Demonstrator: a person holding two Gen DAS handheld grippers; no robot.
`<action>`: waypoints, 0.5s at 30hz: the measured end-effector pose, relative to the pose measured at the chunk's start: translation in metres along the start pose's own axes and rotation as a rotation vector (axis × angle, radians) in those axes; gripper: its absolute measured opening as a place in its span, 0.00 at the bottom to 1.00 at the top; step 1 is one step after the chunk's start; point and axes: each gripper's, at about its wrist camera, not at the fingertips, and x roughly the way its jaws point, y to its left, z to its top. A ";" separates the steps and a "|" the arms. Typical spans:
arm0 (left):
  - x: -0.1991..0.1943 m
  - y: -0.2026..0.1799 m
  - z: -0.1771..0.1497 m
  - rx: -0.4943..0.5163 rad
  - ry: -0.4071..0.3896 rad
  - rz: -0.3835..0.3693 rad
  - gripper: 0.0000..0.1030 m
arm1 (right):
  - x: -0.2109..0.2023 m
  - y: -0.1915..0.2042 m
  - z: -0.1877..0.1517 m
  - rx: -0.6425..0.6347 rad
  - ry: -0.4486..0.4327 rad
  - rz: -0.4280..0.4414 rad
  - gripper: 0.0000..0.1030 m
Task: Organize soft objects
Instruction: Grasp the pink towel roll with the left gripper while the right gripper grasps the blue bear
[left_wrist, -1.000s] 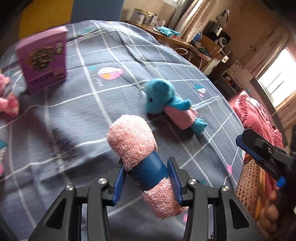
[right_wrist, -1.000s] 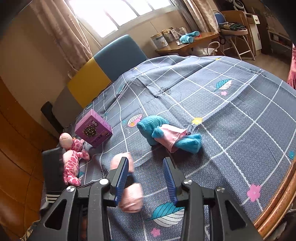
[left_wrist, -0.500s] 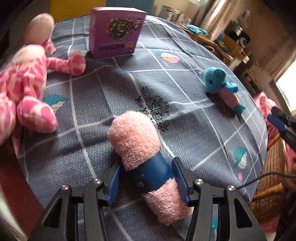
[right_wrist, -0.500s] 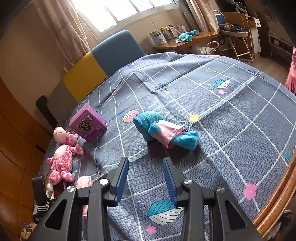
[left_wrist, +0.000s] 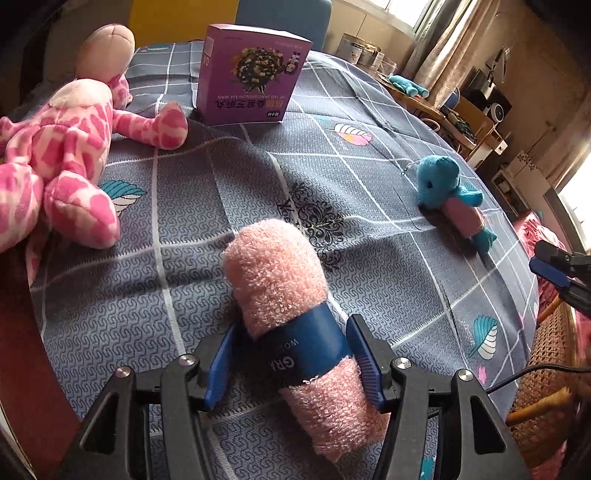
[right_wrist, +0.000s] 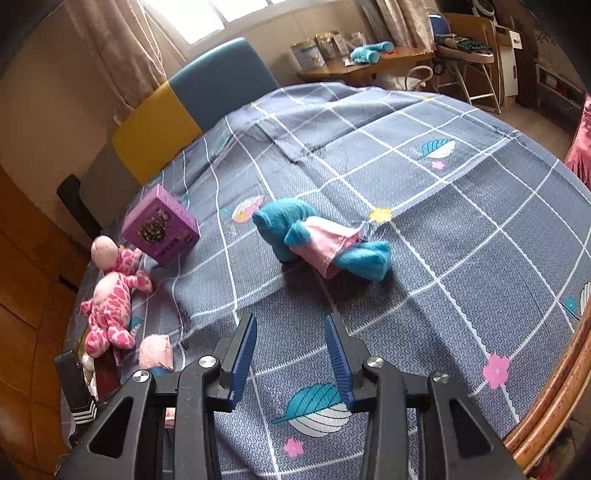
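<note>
Bedspread (left_wrist: 369, 177): purple box (left_wrist: 251, 70), closed

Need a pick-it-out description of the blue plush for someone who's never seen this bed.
Start at the grey checked bedspread. Near its middle, right of the upright purple cardboard box, lies the small teal plush animal on its side. Unlike the pink spotted plush giraffe at the bed's edge, it is blue and wears a pink dress.

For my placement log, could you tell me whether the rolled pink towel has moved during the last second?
Yes. In the right wrist view, the rolled pink towel shifted left, away from the blue elephant plush toward the pink giraffe plush.
</note>
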 end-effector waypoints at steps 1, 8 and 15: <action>-0.001 0.000 -0.001 0.002 -0.004 0.003 0.58 | 0.003 0.001 0.001 -0.006 0.023 -0.003 0.37; 0.001 0.000 0.000 -0.001 -0.013 -0.008 0.58 | 0.031 0.023 0.021 -0.191 0.150 -0.109 0.41; 0.000 0.002 -0.001 -0.005 -0.021 -0.017 0.58 | 0.081 0.047 0.061 -0.502 0.238 -0.266 0.50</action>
